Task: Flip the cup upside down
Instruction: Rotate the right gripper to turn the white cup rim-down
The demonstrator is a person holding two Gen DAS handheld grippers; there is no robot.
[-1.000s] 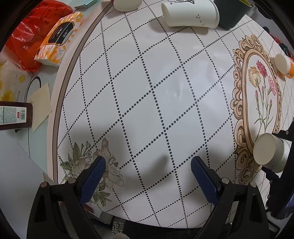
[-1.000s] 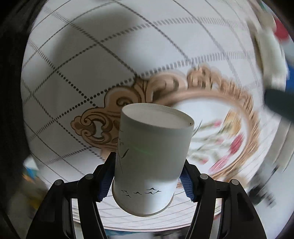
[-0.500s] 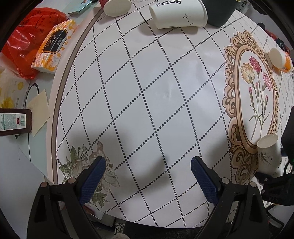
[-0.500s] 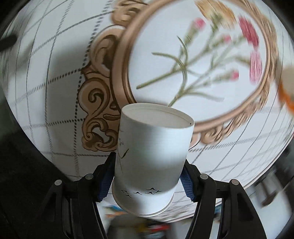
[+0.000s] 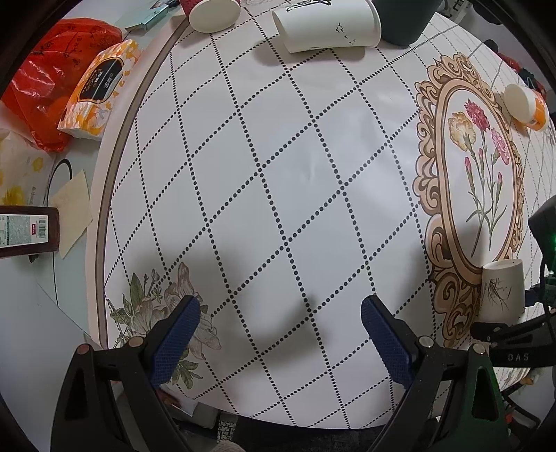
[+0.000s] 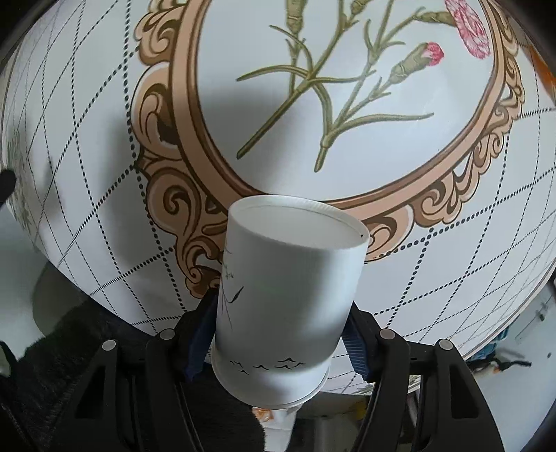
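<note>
My right gripper [image 6: 281,333] is shut on a white paper cup [image 6: 288,295] printed with small black birds. The cup's flat base points away from the camera and its wide rim is nearest, so it is inverted over the tablecloth's ornate flower frame [image 6: 194,146]. In the left wrist view the same cup [image 5: 502,290] stands base-up at the right edge, held by the right gripper [image 5: 510,325]. My left gripper [image 5: 279,330] is open and empty above the dotted tablecloth [image 5: 278,156], near the front edge.
At the far edge lie a white paper cup on its side [image 5: 326,26], a red cup [image 5: 213,14] and a dark container [image 5: 405,21]. An orange cup [image 5: 526,106] lies at the right. A tissue pack [image 5: 99,90], red bag [image 5: 45,76] and brown box [image 5: 27,236] sit left of the cloth.
The right gripper has turned the cup from lying sideways to base-up and lowered it towards the flower frame's lower rim. The left gripper has stayed open, drifting slightly.
</note>
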